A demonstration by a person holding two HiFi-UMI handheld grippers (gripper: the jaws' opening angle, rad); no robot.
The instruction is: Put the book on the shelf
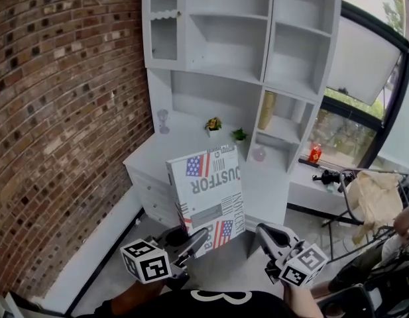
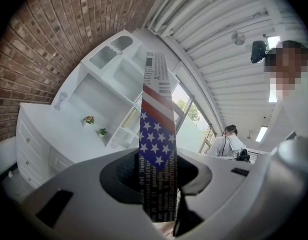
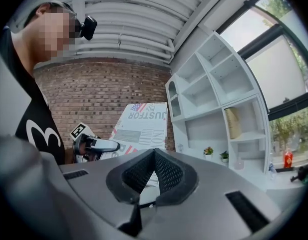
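Note:
A large white book (image 1: pixel 207 189) with American-flag prints stands upright in the air in front of the white shelf unit (image 1: pixel 237 38). My left gripper (image 1: pixel 189 242) is shut on its lower edge. In the left gripper view the book (image 2: pixel 157 129) shows edge-on, clamped between the jaws of the left gripper (image 2: pixel 156 176) and rising toward the shelf unit (image 2: pixel 111 76). My right gripper (image 1: pixel 270 236) hangs to the right of the book, apart from it, shut with nothing in it. In the right gripper view the pads of the right gripper (image 3: pixel 154 154) meet at their tips, and the book (image 3: pixel 141 124) is behind them.
A brick wall (image 1: pixel 58 111) runs along the left. The white counter (image 1: pixel 184 152) under the shelves carries a glass (image 1: pixel 164 120) and two small potted plants (image 1: pixel 213 124). A red can (image 1: pixel 315 153) stands on the window sill. A chair with cloth (image 1: pixel 376 201) is at the right.

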